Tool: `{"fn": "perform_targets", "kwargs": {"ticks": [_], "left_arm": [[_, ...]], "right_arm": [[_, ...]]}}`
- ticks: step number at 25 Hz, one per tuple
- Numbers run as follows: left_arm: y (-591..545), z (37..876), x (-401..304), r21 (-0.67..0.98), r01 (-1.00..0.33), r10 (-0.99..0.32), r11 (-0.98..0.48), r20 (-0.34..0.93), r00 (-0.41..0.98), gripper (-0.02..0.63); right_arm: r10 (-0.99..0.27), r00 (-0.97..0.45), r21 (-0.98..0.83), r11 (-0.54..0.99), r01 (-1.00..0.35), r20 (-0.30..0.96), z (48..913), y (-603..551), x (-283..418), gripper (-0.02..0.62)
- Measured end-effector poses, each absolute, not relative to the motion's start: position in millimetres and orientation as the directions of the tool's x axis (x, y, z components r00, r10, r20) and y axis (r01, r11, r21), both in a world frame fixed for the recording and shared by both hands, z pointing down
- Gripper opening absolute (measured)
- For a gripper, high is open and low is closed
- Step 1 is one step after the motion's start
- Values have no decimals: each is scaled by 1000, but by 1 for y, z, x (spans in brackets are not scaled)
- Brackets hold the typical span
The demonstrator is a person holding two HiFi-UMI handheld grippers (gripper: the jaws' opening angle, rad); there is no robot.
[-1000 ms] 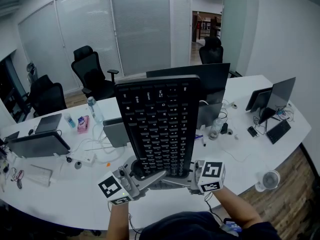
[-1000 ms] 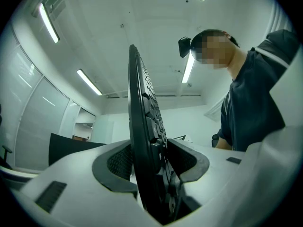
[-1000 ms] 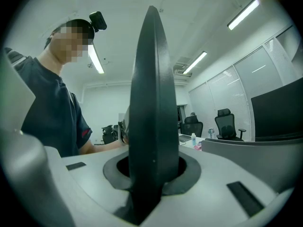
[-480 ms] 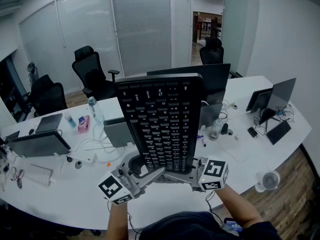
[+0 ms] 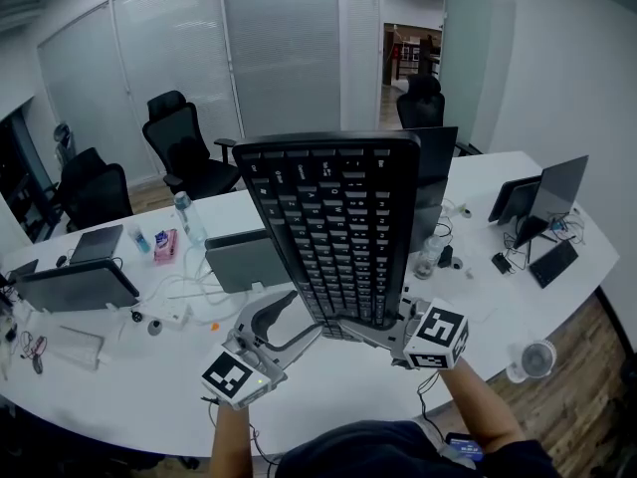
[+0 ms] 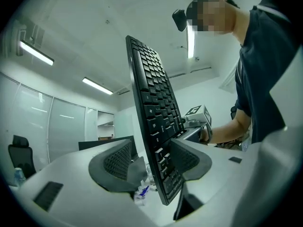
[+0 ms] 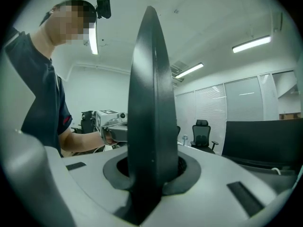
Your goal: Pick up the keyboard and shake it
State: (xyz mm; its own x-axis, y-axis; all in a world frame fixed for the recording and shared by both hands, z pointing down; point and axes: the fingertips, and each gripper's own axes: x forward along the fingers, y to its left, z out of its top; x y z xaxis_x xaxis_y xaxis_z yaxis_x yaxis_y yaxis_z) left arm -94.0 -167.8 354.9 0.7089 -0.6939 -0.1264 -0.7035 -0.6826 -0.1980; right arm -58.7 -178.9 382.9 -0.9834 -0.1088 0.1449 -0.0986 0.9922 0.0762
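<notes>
Head view has the keyboard [image 5: 338, 227] swung since a second ago: its top edge now stands higher and further right, and the whole board is held up clear above the white desk [image 5: 498, 297]; the left gripper [image 5: 297, 319] has dropped lower and to the left, off the bottom corner it was pressed to, and its jaws have just been opening; the right gripper [image 5: 376, 329] has slid right with the board. Left gripper view shows those jaws spread wide with the keyboard's lower edge standing between them; the pad behind the board is plainly apart from it, so nothing is squeezed there. Right gripper view shows its jaws closed tight on the keyboard's thin edge, seen end-on; it is the only clamp on the board. Both grippers reach roughly level; the left forearm [image 5: 231, 441] comes nearly straight up from the bottom of the picture; the right forearm [image 5: 473, 406] angles in from the lower right. Count: one keyboard; two grippers; two marker cubes [image 5: 438, 335]; three black office chairs [image 5: 184, 147] behind the desk; one water bottle [image 5: 187, 217] at the left.
</notes>
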Motion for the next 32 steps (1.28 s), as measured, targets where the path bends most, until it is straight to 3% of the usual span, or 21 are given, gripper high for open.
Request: {"fn": "perform_targets", "kwargs": {"ticks": [7, 15, 22, 27, 32], "left_arm": [[-173, 367, -94, -243, -719, -725, -652, -80, 684, 261], [-179, 373, -94, -313, -729, -762, -609, -27, 647, 261], [-179, 371, -93, -260, -745, -763, -614, -45, 644, 261], [-181, 374, -94, -344, -750, -796, -565, -9, 605, 261], [-185, 382, -94, -593, -679, -879, -432, 108, 465, 261]], "right_arm": [[-248, -954, 106, 967, -233, 167, 387, -200, -50, 92], [-408, -868, 217, 909, -356, 282, 393, -226, -36, 92], [-571, -763, 337, 813, -474, 304, 389, -252, -21, 92], [-668, -666, 383, 741, -552, 332, 391, -269, -7, 92], [-741, -569, 471, 669, -575, 357, 389, -281, 7, 92]]}}
